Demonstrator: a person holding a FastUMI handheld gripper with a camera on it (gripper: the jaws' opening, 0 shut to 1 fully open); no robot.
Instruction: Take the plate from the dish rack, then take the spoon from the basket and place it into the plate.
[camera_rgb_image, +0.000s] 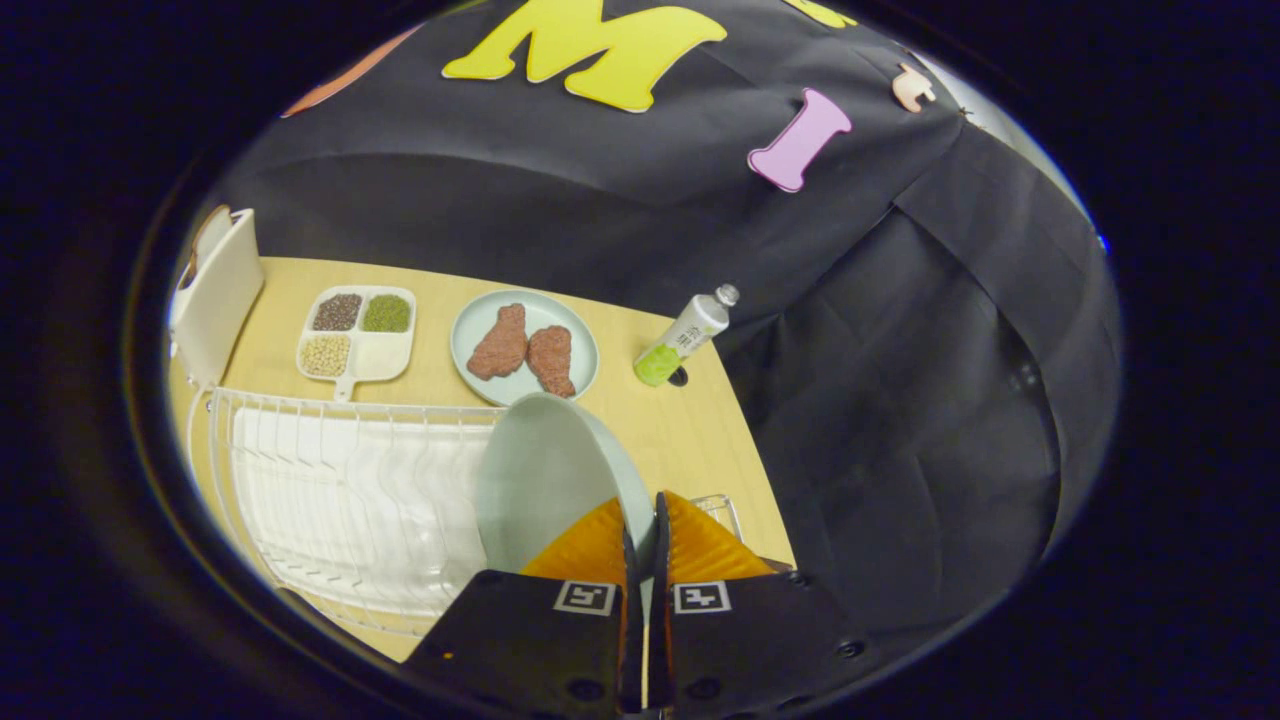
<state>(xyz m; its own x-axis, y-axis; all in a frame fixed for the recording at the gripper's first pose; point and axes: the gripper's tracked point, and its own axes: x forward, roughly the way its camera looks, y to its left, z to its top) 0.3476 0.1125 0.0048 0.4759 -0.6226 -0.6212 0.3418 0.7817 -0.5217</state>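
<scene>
Plate (545, 480): pale green, standing on edge at the right end of the dish rack (340, 500), tilted, its rim caught between the two fingers. Gripper (643, 520): clenched on that rim, one finger against the plate's inner face, the other against its back, only the thin rim between them. Plate rising just ahead of the fingers and above the rack's wires at that end.

Dish rack: white wire, long, lying across the near part of the table (690, 430), rows of upright wires running to the left of the plate, a white tray under them. A small wire corner of the rack visible right of the fingers.

Beyond the rack, on the light wooden table: a second plate (480, 320), round and pale green, lying flat, with two reddish-brown pieces of food (522, 348) on it side by side. Left of it, a white divided tray (385, 355) with a short handle toward the rack; dark grains, green grains and pale beans in three compartments, the fourth bare. Right of the flat plate, near the table's far edge, a bottle (685, 338), leaning, white cap, green at the bottom.

At the table's left end, a white upright container (215, 295), touching or nearly touching the rack's corner; contents not clear. Spoon and basket not made out.
</scene>
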